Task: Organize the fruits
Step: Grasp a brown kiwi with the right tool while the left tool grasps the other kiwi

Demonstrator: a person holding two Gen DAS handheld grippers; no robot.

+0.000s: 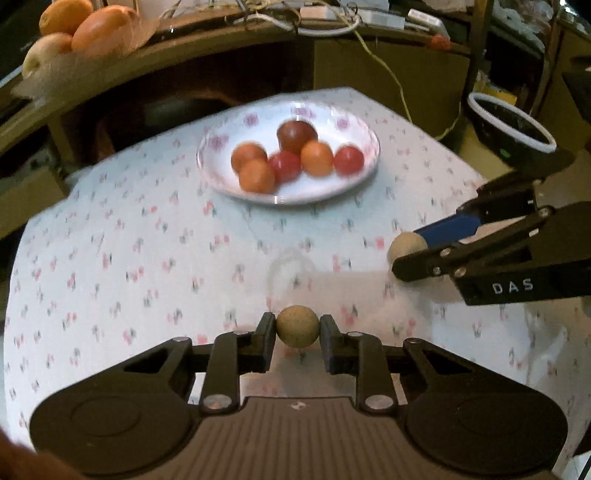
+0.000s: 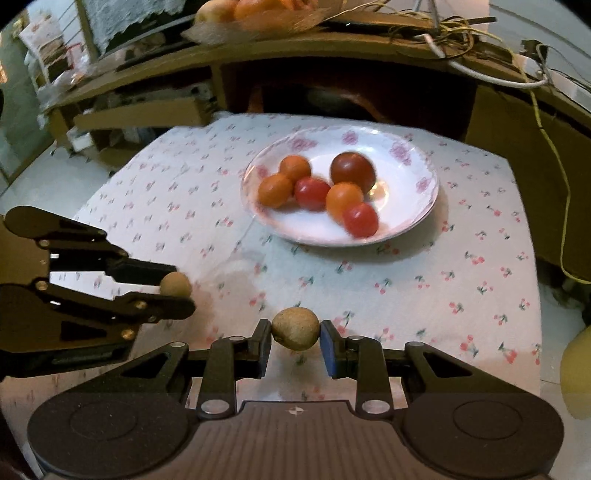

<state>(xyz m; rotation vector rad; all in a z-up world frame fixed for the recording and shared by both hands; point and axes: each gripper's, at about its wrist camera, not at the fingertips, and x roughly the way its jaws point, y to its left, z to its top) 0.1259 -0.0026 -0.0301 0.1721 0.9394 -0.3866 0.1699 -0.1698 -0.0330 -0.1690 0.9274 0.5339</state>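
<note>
A white floral plate [image 1: 354, 184] [image 2: 406, 221] sits at the far middle of the table and holds several small red, orange and dark round fruits [image 1: 317, 158] [image 2: 343, 197]. My left gripper [image 1: 297, 332] [image 2: 177, 295] is shut on a small round tan fruit [image 1: 297, 326] [image 2: 176, 284], above the cloth near the front. My right gripper [image 2: 295, 334] [image 1: 410, 247] is shut on a second small tan fruit [image 2: 295, 328] [image 1: 406, 246], to the right of the left one. Both are well short of the plate.
The table has a white cherry-print cloth [image 1: 147, 258] [image 2: 461, 295]. A wooden shelf [image 1: 221, 40] behind carries large orange fruits [image 1: 103, 27] and cables. A dark white-rimmed bowl [image 1: 509, 127] stands at the far right. A yellow object [image 2: 576, 373] lies off the table's right edge.
</note>
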